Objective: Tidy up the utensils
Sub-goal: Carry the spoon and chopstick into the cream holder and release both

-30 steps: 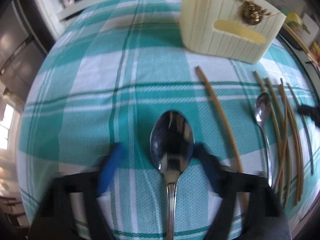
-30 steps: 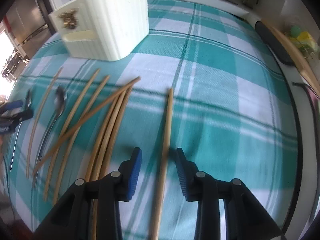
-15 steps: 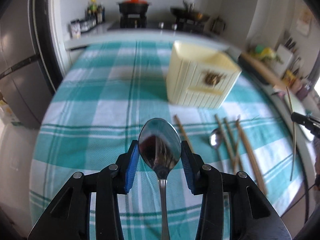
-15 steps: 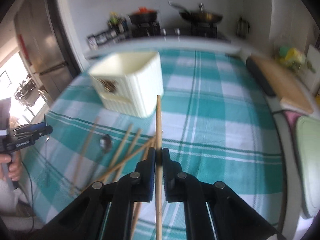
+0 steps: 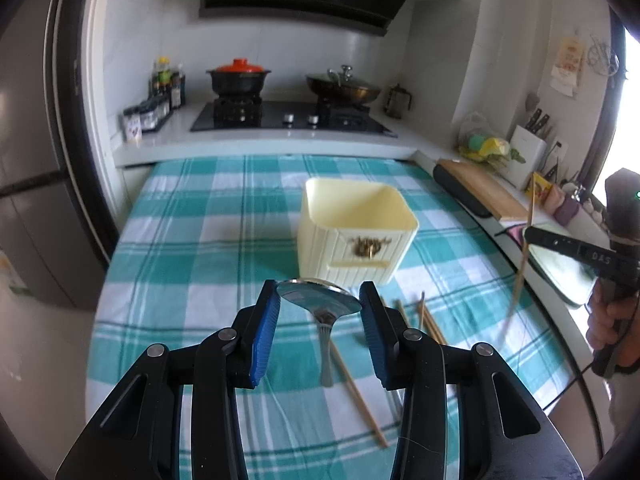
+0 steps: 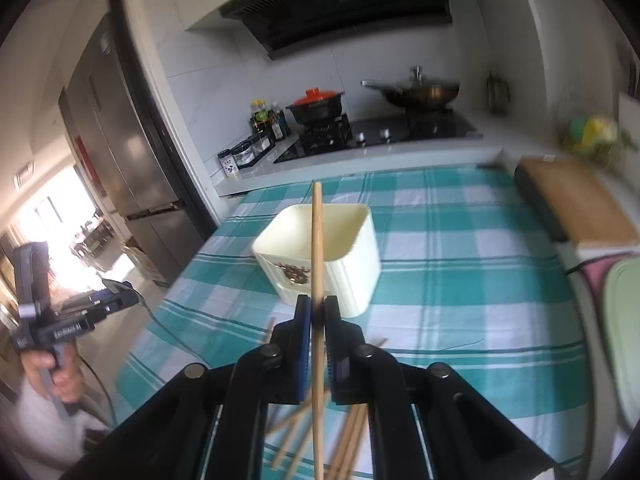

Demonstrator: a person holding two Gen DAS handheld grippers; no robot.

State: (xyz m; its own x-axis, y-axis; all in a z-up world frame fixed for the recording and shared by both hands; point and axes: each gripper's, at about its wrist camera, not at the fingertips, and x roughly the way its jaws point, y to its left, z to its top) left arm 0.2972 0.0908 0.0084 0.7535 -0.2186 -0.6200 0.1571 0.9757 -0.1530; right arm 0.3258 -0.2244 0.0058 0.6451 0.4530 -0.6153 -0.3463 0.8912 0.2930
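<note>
Both utensils have risen off the tabletop (image 5: pixel 192 240): left hand-held gripper (image 5: pixel 319 305) clamps the rigid, slippery spoon (image 5: pixel 320 302) by its bowl; right hand-held gripper (image 6: pixel 316 312) pinches the light, stiff chopstick (image 6: pixel 317 240) mid-shaft, near the holder (image 6: pixel 352 264).

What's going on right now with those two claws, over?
Left gripper shut on spoon. Right gripper shut on chopstick. Holder ahead, nothing in between.

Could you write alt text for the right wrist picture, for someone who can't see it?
The right gripper clamps a wooden chopstick upright above a cream utensil holder on a teal checked tablecloth, kitchen stove behind.
</note>
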